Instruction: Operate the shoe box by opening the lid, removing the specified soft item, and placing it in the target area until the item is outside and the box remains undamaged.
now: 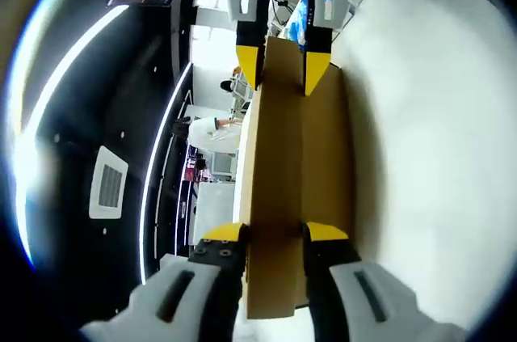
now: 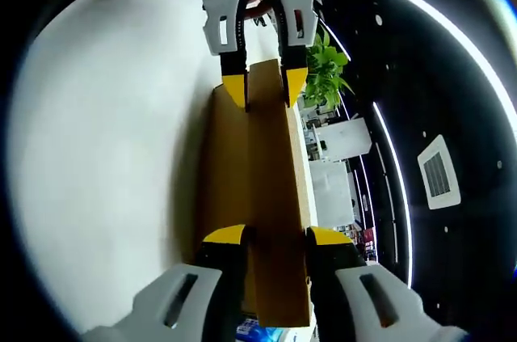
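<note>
Left gripper view: the left gripper [image 1: 275, 234], with white moulded fingers and black jaws tipped in yellow, is clenched on the near end of a shoe box lid [image 1: 279, 188]. The lid is a flat, matte panel of plain brown cardboard, long and rectangular, with one folded side flap running along its length. At its far end the right gripper [image 1: 283, 67] enters from the top of the view, its yellow-tipped jaws grasping the opposite edge of the same panel. The lid is thus held between the two grippers, raised over a smooth white tabletop [image 1: 436, 140].

Right gripper view: the right gripper [image 2: 276, 236] clamps the near end of the lid [image 2: 266, 172], and the left gripper [image 2: 262, 83] grips the far end. The cardboard shows clean, straight edges and a sharp crease between panel and flap. The white tabletop [image 2: 105, 140] is glossy and bare where visible.

Room: a dark ceiling [image 1: 89, 116] carries curved white light strips [image 2: 408, 128] and a square white vent grille [image 1: 107, 183]. A green leafy plant [image 2: 325, 75] stands beyond the lid, near white furniture. A person in a white top [image 1: 214, 128] stands in the bright background.
</note>
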